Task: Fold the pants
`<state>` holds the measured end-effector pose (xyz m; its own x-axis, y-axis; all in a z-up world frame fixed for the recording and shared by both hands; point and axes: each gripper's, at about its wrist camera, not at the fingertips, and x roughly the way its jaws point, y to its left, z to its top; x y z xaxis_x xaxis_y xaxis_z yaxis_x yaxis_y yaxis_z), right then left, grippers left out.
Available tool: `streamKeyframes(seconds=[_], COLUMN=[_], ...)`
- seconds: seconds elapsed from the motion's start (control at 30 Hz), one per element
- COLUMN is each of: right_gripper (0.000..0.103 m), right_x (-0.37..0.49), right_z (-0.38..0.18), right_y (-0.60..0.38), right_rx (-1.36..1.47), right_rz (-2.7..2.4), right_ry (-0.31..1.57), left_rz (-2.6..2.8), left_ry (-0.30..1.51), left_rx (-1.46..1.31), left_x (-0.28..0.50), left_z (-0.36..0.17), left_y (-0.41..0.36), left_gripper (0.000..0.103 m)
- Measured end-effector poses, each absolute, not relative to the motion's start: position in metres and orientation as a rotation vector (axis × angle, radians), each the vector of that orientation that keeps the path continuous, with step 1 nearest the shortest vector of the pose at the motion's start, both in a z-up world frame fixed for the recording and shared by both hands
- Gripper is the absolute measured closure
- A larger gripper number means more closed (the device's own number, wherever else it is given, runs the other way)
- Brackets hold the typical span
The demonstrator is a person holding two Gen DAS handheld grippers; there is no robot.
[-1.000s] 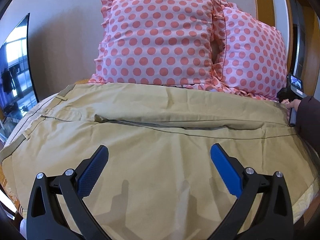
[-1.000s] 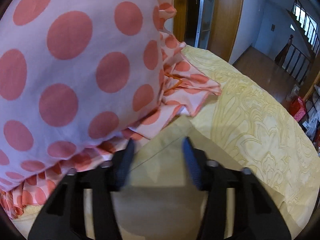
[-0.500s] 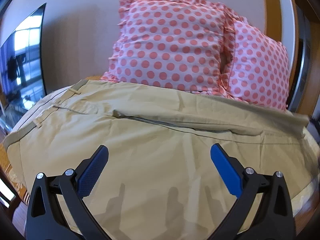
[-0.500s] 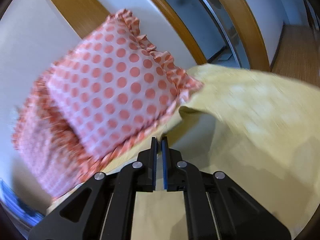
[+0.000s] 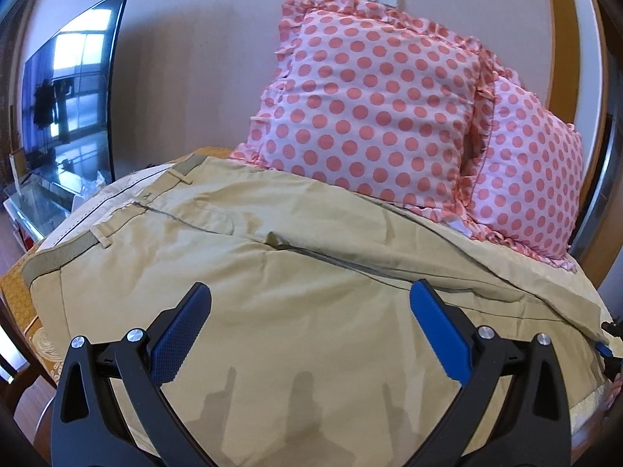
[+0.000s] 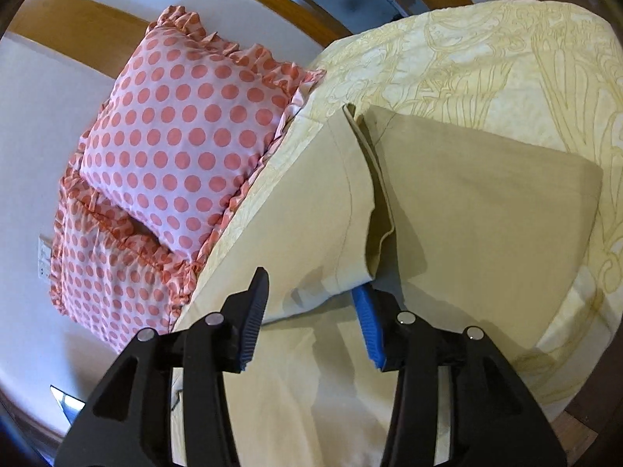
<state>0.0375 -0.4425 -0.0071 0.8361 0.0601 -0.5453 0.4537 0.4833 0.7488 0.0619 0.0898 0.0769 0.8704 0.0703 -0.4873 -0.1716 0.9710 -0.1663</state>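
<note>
Khaki cloth: the pants lie spread across the bed, waistband toward the left edge in the left wrist view, legs running off to the right.
Pant legs: in the right wrist view the pants end in two legs on the yellow bedspread; the nearer leg's hem is rumpled and curled up, the other lies flat beside it.
Left claw: the left claw hangs above the middle of the pants, its blue pads spread wide, nothing between them.
Right claw: the right claw is spread apart just by the curled hem; its right pad sits under the cloth edge, but nothing is pinched.
Pillows: two pink polka-dot pillows stand against the wall behind the pants.
Television: a dark screen stands at far left.
</note>
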Motion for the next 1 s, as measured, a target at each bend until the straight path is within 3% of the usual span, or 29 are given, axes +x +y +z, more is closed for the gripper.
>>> streamKeyframes(seconds=[0.07, 0.1, 0.13, 0.33, 0.6, 0.67, 0.73, 0.77, 0.83, 0.87, 0.9, 1.0], right_gripper=[0.073, 0.099, 0.101, 0.102, 0.102, 0.102, 0.102, 0.102, 0.102, 0.102, 0.102, 0.102], right_x=[0.048, 0.053, 0.056, -0.001, -0.032, -0.032, -0.03, -0.03, -0.026, -0.024, -0.02, -0.015], right_z=[-0.01, -0.013, -0.015, 0.028, 0.016, 0.013, 0.014, 0.015, 0.016, 0.017, 0.018, 0.027], right_y=[-0.446, -0.448, -0.452, -0.465, -0.479, -0.48, -0.478, -0.478, -0.478, -0.48, -0.48, -0.483], right_rx=[1.045, 1.038, 1.039, 0.985, 1.022, 1.021, 1.005, 0.995, 0.986, 0.982, 0.976, 0.938], right_rz=[-0.258, -0.244, -0.218, -0.16, -0.17, -0.169, -0.171, -0.172, -0.172, -0.169, -0.168, -0.168], right_ry=[0.552, 0.556, 0.552, 0.273, 0.268, 0.273, 0.279, 0.282, 0.287, 0.291, 0.295, 0.294], left_rz=[0.082, 0.041, 0.004, -0.056, 0.043, 0.092, 0.148, 0.18, 0.217, 0.21, 0.196, 0.152], left_ry=[0.493, 0.485, 0.481, 0.52, 0.726, 0.77, 0.824, 0.853, 0.908, 0.922, 0.913, 0.812], left_rx=[-0.225, -0.242, -0.259, -0.38, -0.532, -0.554, -0.559, -0.538, -0.521, -0.533, -0.588, -0.605], left_x=[0.065, 0.067, 0.07, 0.107, 0.229, 0.252, 0.281, 0.296, 0.315, 0.319, 0.316, 0.275], left_z=[0.078, 0.08, 0.081, 0.097, 0.087, 0.08, 0.069, 0.063, 0.052, 0.049, 0.047, 0.069], left_y=[0.093, 0.095, 0.098, 0.124, 0.158, 0.165, 0.173, 0.176, 0.186, 0.191, 0.2, 0.211], left_gripper=[0.001, 0.001, 0.001, 0.001, 0.001, 0.005, 0.015, 0.024, 0.06, 0.087, 0.093, 0.096])
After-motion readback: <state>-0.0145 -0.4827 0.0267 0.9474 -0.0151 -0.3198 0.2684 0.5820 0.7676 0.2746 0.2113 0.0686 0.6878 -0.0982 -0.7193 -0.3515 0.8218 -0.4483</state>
